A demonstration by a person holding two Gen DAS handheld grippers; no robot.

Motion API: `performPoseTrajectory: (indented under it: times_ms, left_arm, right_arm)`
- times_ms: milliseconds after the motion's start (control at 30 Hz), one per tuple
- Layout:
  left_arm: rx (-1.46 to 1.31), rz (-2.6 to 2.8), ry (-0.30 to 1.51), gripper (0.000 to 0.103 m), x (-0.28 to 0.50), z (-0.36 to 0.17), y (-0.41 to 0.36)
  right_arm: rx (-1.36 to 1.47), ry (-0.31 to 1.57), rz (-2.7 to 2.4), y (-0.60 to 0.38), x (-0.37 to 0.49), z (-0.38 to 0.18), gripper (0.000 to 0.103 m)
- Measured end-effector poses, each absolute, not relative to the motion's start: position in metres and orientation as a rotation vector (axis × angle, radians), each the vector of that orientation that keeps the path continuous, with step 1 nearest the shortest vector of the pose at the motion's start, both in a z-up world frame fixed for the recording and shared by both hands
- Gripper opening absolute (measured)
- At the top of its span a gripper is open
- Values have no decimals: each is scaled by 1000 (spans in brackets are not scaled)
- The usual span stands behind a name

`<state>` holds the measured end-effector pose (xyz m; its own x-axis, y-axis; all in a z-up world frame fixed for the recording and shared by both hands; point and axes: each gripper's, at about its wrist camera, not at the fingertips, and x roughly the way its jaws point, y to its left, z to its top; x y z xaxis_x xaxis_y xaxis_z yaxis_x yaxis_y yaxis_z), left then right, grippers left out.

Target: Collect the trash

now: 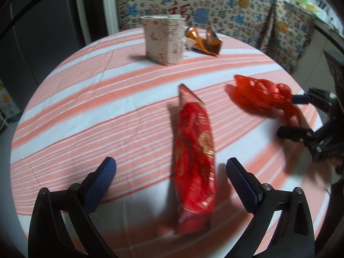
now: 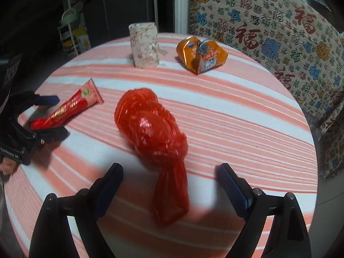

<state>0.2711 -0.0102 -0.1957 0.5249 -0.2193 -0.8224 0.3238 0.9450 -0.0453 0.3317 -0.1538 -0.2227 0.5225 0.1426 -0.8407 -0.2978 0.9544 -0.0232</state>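
A long red snack wrapper (image 1: 194, 154) lies on the round striped table (image 1: 86, 107), between the open fingers of my left gripper (image 1: 171, 169). It also shows in the right wrist view (image 2: 68, 109), with my left gripper (image 2: 54, 116) around its near end. A knotted red plastic bag (image 2: 152, 129) lies between the open fingers of my right gripper (image 2: 169, 173); in the left wrist view the bag (image 1: 260, 95) sits at my right gripper (image 1: 292, 114). A crumpled orange wrapper (image 2: 201, 54) lies at the far side. Neither gripper holds anything.
A small patterned paper bin (image 1: 164, 39) stands upright at the table's far side, next to the orange wrapper (image 1: 205, 42); it also shows in the right wrist view (image 2: 145, 45). A patterned cloth-covered sofa (image 2: 279, 32) stands behind the table. Dark cabinets (image 1: 43, 32) are at the left.
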Motion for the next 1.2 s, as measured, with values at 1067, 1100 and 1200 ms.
performPoseTrajectory:
  times_ms: [1067,1100,1200]
  left_arm:
    - [16,-459,825,10,225,-127,-79]
    - [14,-469,822,10,223,-124,-85]
    - [10,-511,816,9,217,-116,-108]
  right_arm:
    - [0,891,283,-187,286,-128,26]
    - [15,885,273,-195,281,-125,26]
    - [46,875,242,-217,271,-119,26]
